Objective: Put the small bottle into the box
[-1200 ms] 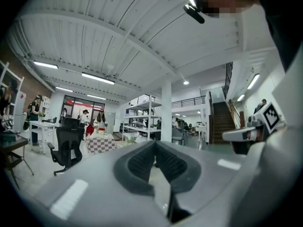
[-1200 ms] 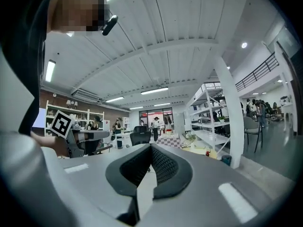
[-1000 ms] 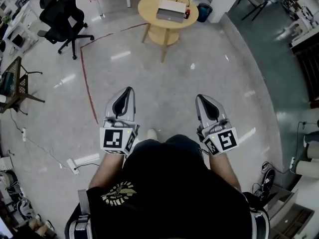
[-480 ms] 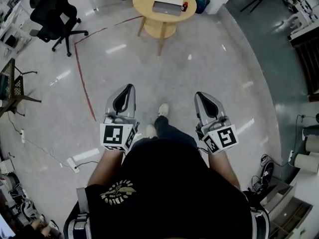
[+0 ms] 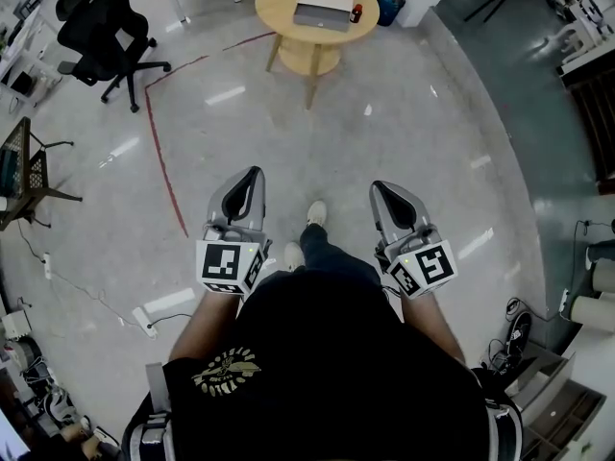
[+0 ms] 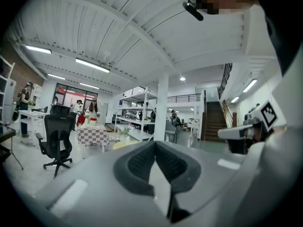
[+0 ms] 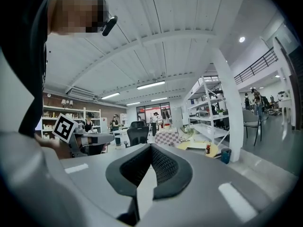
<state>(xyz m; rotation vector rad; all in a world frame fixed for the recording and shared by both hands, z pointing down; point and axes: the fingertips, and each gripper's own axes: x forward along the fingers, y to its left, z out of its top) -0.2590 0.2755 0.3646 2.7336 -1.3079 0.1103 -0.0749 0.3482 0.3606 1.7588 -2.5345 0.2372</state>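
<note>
The person stands on the shiny floor with the left gripper and the right gripper held out in front, side by side and apart. The fingers of both are pressed together with nothing between them. The small bottle stands well ahead on the round wooden worktop, just beside the flat box.

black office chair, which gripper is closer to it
Left. In the head view the left gripper is below and right of the black office chair; the right gripper is even farther right.
</note>
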